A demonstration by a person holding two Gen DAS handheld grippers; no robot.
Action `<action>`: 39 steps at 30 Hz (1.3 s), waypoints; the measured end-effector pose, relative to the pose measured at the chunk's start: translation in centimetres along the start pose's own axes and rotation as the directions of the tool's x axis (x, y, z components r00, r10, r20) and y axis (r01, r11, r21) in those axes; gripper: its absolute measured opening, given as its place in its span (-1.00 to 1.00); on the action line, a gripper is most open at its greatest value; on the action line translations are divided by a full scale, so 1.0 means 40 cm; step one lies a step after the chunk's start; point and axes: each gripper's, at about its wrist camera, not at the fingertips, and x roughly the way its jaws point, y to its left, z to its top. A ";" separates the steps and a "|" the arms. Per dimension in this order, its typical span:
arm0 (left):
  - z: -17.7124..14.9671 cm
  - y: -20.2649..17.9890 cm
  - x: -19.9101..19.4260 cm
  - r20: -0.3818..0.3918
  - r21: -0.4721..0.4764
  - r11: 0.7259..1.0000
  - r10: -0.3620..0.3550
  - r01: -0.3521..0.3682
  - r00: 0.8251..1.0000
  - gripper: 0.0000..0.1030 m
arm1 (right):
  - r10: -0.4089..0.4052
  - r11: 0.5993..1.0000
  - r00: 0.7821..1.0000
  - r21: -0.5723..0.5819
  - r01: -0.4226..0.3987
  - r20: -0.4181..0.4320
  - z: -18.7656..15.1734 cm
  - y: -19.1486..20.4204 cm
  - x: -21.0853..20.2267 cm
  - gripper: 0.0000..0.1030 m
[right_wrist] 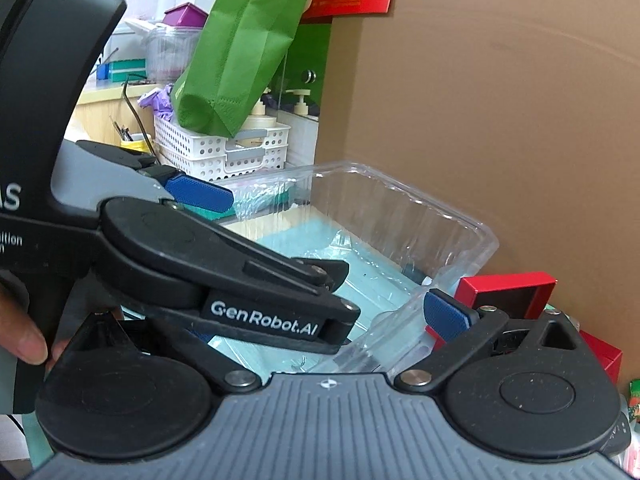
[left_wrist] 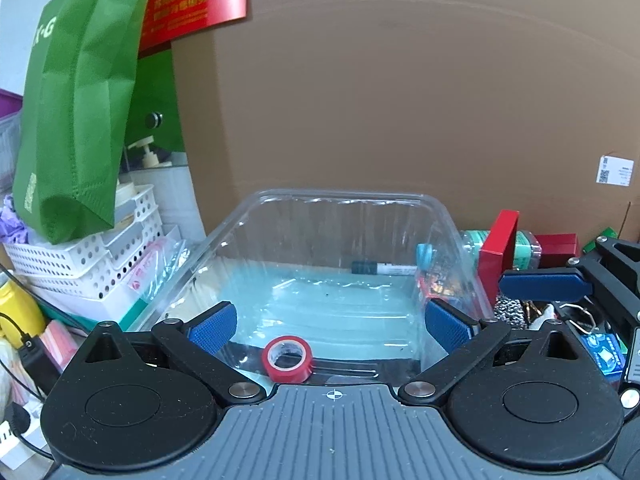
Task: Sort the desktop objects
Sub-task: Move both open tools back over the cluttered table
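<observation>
A red roll of tape (left_wrist: pixel 287 360) lies on its side at the near edge of a clear plastic container (left_wrist: pixel 440 216), low between the two blue pads of the left gripper (left_wrist: pixel 332 326) and just in front of its grey body. The pads stand wide apart and neither touches the roll; nothing is clamped. Farther back in the container a dark-capped marker (left_wrist: pixel 382 268) lies along the far wall on the pale blue floor, and a small light-blue object sits at the right wall beside some orange-red bits I cannot make out.

In the right wrist view the right gripper (right_wrist: pixel 320 320) also stands wide open with nothing held. Its right blue pad (right_wrist: pixel 446 316) is beside the container's near corner (right_wrist: pixel 400 320); whether it touches I cannot tell. Its left pad is hidden behind the left gripper, which crosses the view from the left. A fingertip (right_wrist: pixel 28 346) of the person's hand shows at the left edge.

Readable writing: "GenRobot.AI" in white on the left gripper's side (right_wrist: pixel 264 318). A green fabric bag (left_wrist: pixel 76 100) hangs over stacked white perforated baskets (left_wrist: pixel 80 264) and carries white letters, of which only "G" is plain. A red sign (left_wrist: pixel 192 0) behind it bears yellow characters too blurred to read. A white label with a QR code (left_wrist: pixel 615 170) is stuck on the brown cardboard wall (left_wrist: pixel 400 80). Red boxes (left_wrist: pixel 498 252) stand right of the container
</observation>
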 end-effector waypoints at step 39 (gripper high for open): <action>-0.243 -0.423 -0.131 -0.063 -0.164 0.911 -0.393 0.379 0.917 1.00 | -0.218 0.887 0.972 0.399 0.234 -0.086 -0.417 -0.237 -0.463 0.99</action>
